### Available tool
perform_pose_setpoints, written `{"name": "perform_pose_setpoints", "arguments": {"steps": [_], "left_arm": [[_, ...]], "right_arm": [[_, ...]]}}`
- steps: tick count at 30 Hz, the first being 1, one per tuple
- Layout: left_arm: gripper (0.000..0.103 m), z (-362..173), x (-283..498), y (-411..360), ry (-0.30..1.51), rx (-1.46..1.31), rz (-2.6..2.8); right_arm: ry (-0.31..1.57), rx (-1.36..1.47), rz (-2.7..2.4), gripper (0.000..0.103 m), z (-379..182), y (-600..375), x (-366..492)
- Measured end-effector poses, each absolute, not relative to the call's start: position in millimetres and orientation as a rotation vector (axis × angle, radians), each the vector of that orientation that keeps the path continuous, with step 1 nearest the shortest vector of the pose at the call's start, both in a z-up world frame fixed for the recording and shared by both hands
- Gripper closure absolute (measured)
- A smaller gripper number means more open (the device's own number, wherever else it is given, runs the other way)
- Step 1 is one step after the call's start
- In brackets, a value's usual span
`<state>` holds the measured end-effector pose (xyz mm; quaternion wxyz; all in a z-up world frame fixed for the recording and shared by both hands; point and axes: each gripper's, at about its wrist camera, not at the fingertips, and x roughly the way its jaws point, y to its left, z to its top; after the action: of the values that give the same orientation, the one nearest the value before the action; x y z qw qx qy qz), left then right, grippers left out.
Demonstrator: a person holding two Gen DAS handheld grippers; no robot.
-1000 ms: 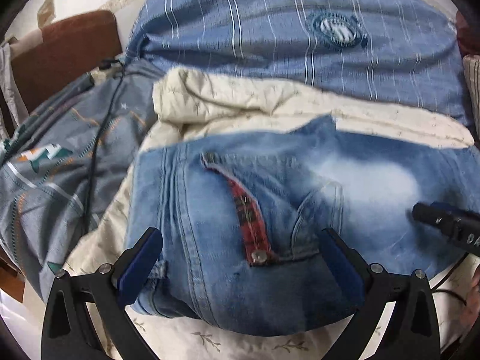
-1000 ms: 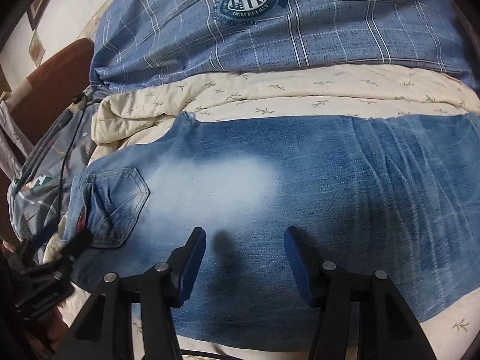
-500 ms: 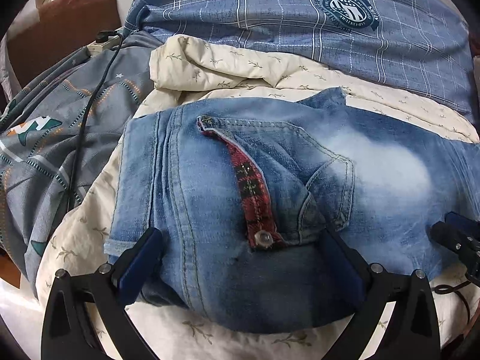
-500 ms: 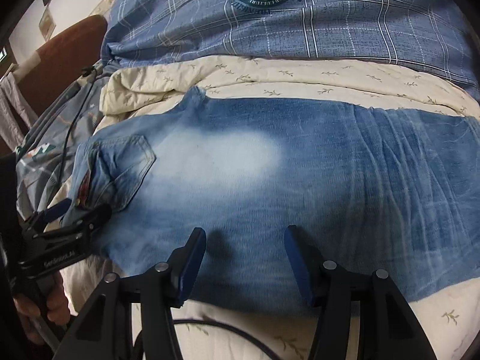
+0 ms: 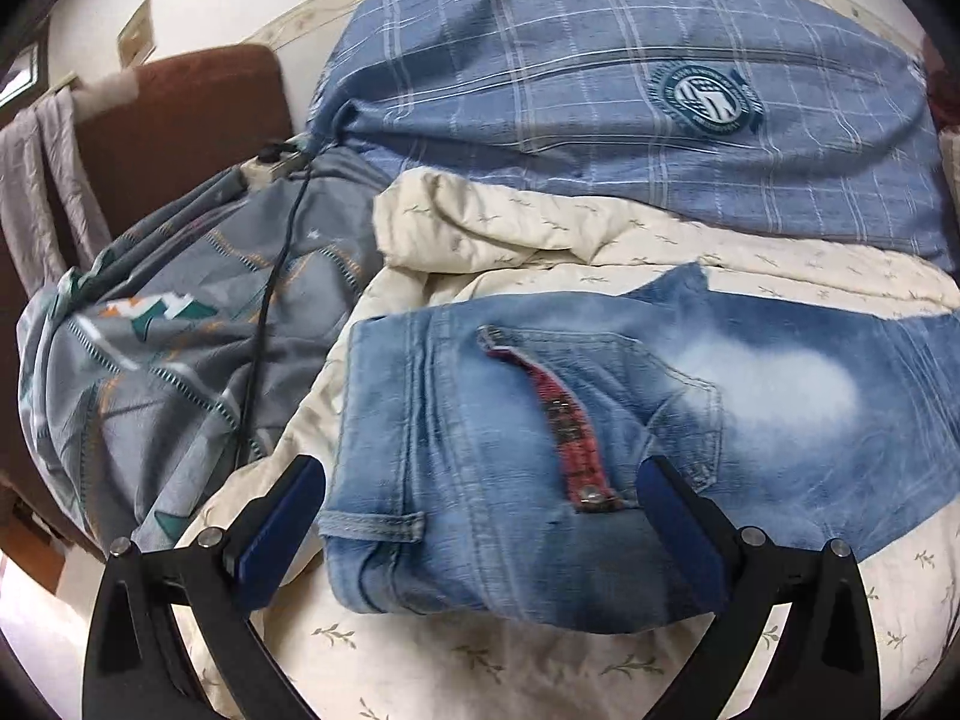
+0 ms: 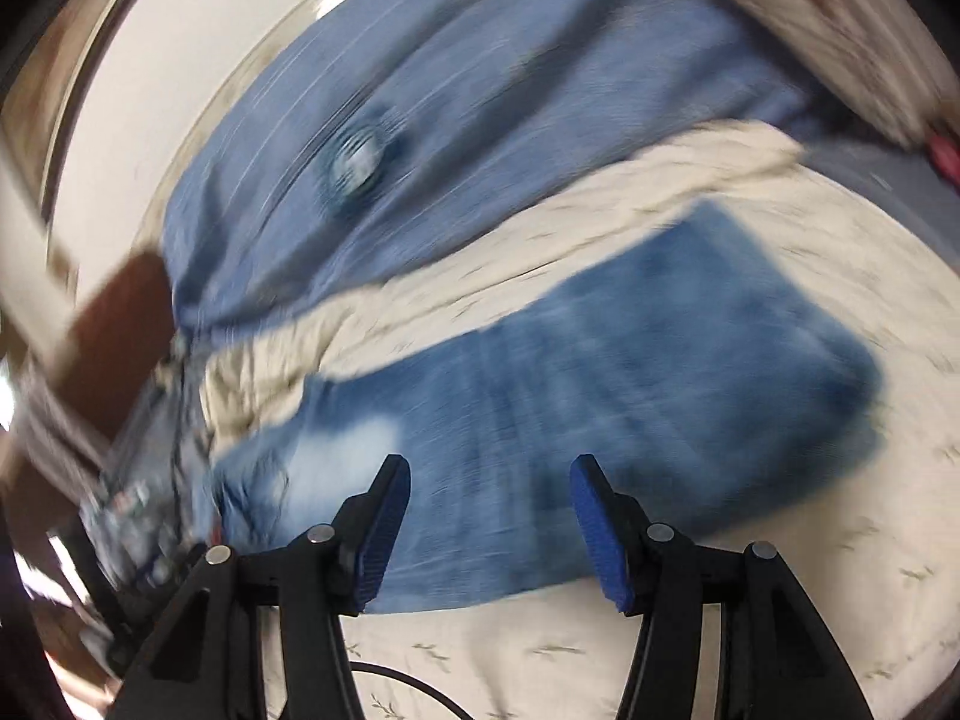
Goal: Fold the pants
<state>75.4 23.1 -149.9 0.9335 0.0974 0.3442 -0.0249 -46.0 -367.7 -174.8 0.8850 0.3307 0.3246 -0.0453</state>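
Jeans [image 5: 540, 480] lie flat on the quilt [image 5: 540, 660]; left gripper [image 5: 480, 528] and right gripper [image 6: 489, 534] both gape empty; a shallow pinch risks catching one denim layer, skewing the fold.

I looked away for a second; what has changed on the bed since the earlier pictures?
The right tongs swung along the faded blue denim jeans towards the leg end, rolling. The left tongs backed off slightly. Nothing was gripped or released; both stay open, jeans unmoved.

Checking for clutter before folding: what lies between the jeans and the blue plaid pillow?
Only rumpled cream quilt lies between jeans and pillow, clearest in the left wrist view.
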Motion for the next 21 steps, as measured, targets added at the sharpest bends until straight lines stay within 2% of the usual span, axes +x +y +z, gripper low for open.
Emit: {"name": "perform_pose_setpoints", "arguments": {"steps": [8, 13, 21], "left_arm": [[0.0, -148, 65, -2, 0.661, 0.236, -0.1], [0.0, -145, 56, -7, 0.648, 0.244, -0.128], [0.0, -151, 51, -4, 0.67, 0.257, -0.143]], "right_arm": [[0.619, 0.975, -0.196, 0.038, -198, -451, -100], [0.727, 1.092, -0.264, 0.037, -223, -456, -88], [0.652, 1.159, -0.351, 0.034, -229, -470, -70]]}}
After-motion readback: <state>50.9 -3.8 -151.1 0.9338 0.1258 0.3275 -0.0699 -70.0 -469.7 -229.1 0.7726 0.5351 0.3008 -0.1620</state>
